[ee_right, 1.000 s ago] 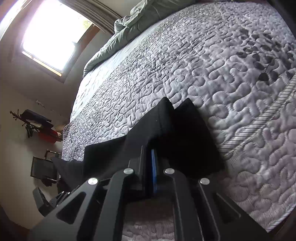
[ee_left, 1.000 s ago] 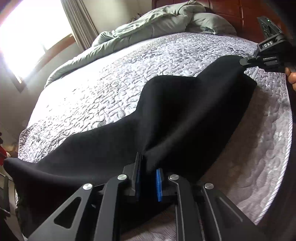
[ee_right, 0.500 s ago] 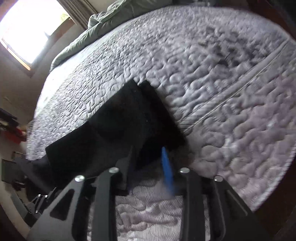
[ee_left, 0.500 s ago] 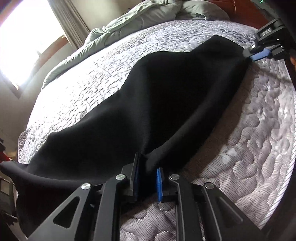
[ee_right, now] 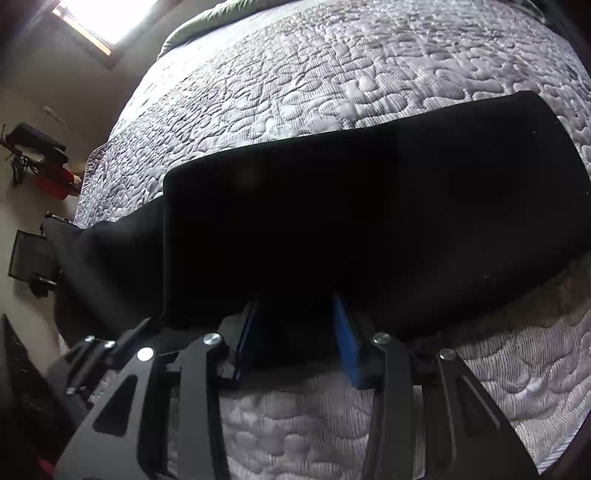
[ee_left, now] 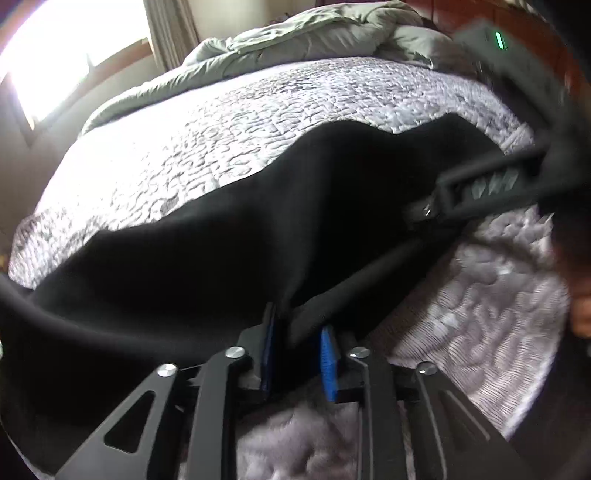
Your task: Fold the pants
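a: start with the biggest item. where is the garment?

b: the quilted bed [ee_right: 369, 74] carries it. the black pants [ee_right: 369, 221] lie along the near edge, a doubled panel with a square left edge over a longer layer that runs off toward the foot of the bed. a bunched green comforter [ee_left: 314, 33] sits well apart at the far end.

a: and the tools?

b: the right gripper [ee_right: 299, 332] has its jaws opening, blue pads spread to either side of the near hem; cloth lies between them but the pads do not press it. the left gripper [ee_left: 295, 354] is likewise opening, a ridge of fabric standing in the gap, loose on the right pad; contact on the left pad i cannot tell.

a: judgement on the step?

b: it reads as the release after laying a fold. to do it well, both pairs of jaws should clear the cloth fully before either hand lifts, and the lift should go straight back off the hem so nothing drags.

a: risks?

b: the ridge at the left gripper could snag and pull the top layer askew. it wants flattening.
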### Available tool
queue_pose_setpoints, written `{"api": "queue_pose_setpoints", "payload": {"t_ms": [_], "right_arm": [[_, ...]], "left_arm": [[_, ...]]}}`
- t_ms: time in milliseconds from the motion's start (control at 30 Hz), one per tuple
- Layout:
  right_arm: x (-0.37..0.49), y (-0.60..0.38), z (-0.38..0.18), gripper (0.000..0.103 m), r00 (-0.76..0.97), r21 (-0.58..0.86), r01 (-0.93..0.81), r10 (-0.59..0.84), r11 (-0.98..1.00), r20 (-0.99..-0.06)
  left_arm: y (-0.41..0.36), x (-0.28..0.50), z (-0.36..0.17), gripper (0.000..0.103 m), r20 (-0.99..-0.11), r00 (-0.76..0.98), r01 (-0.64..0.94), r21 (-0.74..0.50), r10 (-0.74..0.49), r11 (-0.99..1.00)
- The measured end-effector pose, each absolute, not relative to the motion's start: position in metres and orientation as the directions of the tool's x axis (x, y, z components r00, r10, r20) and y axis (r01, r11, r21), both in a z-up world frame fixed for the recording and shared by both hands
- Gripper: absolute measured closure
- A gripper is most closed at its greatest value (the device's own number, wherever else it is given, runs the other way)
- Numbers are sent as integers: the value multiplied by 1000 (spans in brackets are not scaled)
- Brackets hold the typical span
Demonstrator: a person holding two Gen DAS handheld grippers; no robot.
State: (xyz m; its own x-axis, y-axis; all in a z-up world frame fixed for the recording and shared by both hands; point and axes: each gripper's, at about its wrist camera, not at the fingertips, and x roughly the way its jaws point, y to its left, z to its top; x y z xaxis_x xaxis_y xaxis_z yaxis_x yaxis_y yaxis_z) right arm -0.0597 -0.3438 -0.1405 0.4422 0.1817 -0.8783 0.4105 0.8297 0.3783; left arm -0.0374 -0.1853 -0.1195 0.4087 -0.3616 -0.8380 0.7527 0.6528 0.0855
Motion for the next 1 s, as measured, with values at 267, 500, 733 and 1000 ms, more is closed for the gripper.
{"api": "queue_pose_setpoints", "payload": {"t_ms": [267, 500, 733, 1000], "right_arm": [[-58, -341, -137, 64, 430, 349, 421, 154, 837, -889], [-49, -320, -137, 57, 412, 274, 412, 90, 869, -907], [-46, -310, -137, 55, 403, 230, 393, 58, 890, -914], [-40, -313, -136, 55, 392, 250, 397, 82, 883, -916]], "left_arm": [[-97, 19, -73, 33, -852, 417, 498, -77, -316, 864], [-58, 112, -83, 29, -923, 269, 297, -192, -275, 935], [-22, 139, -109, 85, -904, 176, 151, -366, -389, 918], [15, 51, -98, 93, -802, 435, 134, -391, -409, 910]]}}
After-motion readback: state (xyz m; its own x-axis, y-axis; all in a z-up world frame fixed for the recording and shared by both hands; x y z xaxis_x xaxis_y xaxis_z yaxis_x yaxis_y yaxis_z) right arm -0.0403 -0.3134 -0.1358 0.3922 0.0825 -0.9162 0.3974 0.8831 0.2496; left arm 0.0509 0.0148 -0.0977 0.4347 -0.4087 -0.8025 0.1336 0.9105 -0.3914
